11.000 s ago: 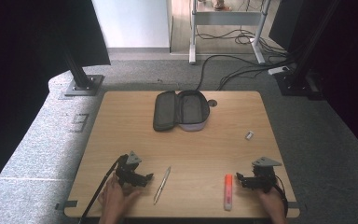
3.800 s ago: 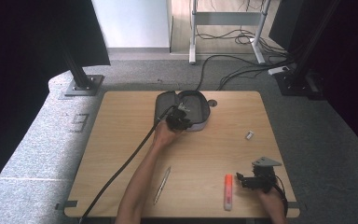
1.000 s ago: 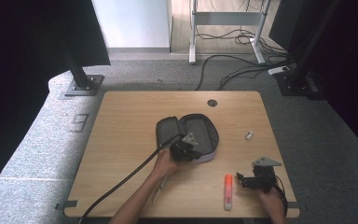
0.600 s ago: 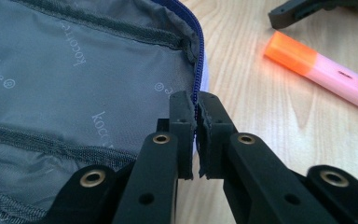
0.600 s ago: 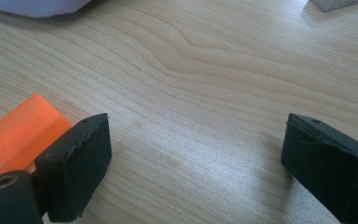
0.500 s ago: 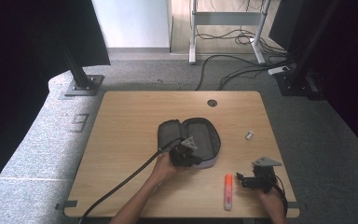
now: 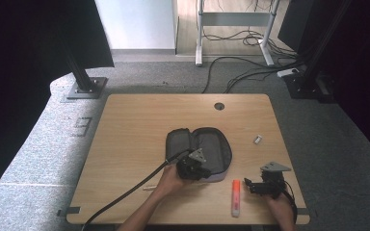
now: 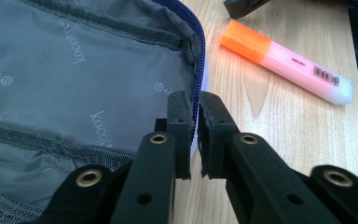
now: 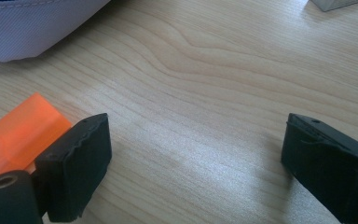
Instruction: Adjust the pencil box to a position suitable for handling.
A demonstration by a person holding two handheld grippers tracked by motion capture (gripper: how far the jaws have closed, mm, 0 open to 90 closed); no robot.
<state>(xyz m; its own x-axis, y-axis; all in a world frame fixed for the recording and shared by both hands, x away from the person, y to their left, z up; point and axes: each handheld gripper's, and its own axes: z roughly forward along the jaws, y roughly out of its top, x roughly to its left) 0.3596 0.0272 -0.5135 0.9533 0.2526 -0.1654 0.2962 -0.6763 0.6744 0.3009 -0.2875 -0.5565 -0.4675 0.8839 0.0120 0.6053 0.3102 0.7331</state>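
An open grey pencil case (image 7: 203,150) with a lilac outside lies at the middle of the table. My left gripper (image 7: 192,167) is at its near rim, shut on the zipper edge (image 8: 196,100) of the case, with the grey lining (image 8: 74,70) to one side. An orange-capped pink highlighter (image 7: 235,197) lies on the table beside the case and shows as well in the left gripper view (image 8: 286,60). My right gripper (image 7: 254,186) rests near the front right edge, open, with bare wood between its jaws (image 9: 196,158) and the highlighter's orange cap (image 9: 23,133) by one jaw.
A small grey object (image 7: 257,139) lies right of the case. A thin pale stick (image 7: 150,187) pokes out beside the left hand. A cable hole (image 7: 218,106) sits at the table's far side. The left gripper's cable (image 7: 125,195) trails off the front edge.
The left gripper went from the front edge to the case at the far side, closed on its rim and pulled it toward the front. The right gripper stayed put.
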